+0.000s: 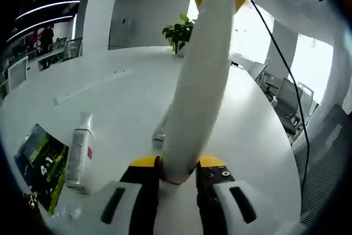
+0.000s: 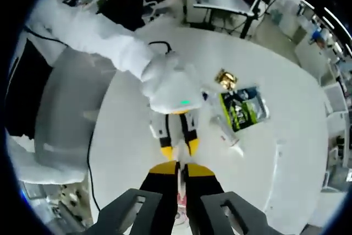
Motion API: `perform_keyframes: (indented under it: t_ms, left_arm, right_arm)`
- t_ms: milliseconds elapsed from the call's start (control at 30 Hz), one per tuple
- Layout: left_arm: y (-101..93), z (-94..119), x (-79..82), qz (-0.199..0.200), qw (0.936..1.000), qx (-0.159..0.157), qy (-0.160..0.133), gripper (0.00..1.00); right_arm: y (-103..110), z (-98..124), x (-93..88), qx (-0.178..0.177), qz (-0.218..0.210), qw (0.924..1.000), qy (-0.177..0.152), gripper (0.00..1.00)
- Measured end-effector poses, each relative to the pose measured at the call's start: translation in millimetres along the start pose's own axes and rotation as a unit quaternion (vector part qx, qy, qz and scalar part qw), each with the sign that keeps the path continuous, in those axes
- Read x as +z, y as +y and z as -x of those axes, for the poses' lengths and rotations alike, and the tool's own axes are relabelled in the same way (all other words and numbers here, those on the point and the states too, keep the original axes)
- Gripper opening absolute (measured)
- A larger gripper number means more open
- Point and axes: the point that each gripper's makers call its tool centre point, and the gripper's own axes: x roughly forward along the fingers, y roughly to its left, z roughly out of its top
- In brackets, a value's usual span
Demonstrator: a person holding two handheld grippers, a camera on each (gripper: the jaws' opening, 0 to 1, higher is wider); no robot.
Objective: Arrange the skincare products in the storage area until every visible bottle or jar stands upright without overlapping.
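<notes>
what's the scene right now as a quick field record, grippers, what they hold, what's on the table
surface: round white table
left gripper: shut on the lower end of the white tube
right gripper: shut on the other end of the white tube, facing the left gripper
white bottle: lying on its side on the table, beside the green packet
gold item: on the table next to the green packet, too small to identify
plant: at the far table edge
</notes>
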Motion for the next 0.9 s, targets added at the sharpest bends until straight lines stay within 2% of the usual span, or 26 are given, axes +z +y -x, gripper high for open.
perform_keyframes:
  t_ms: [233,467,633,733,900]
  left_arm:
    - [-7.7,3,19.4,-0.020,0.9996,-0.006,-0.019,0.24]
    - [-15.3,11,37.1,-0.052,0.9982,-0.010,-0.029,0.22]
    - [-13.9,16,39.5,-0.076,0.9969,-0.008,-0.020,0.20]
    - [-8.5,12,38.6,-0.081,0.9964,-0.014,-0.018,0.18]
    - [-13.7,2,42.1,-0.084,0.9957,-0.028,-0.028,0.18]
  right_arm:
    - [7,4,-10.1,0.001,0.004,0.9992,0.039,0.00]
    - [9,7,-6.7,-0.001,0.017,0.9984,0.053,0.00]
    - [11,11,-5.7,-0.004,0.017,0.9982,0.057,0.00]
    - [13,13,-3.0,-0.007,0.015,0.9984,0.054,0.00]
    - [15,15,-7.8,-0.011,0.013,0.9979,0.063,0.00]
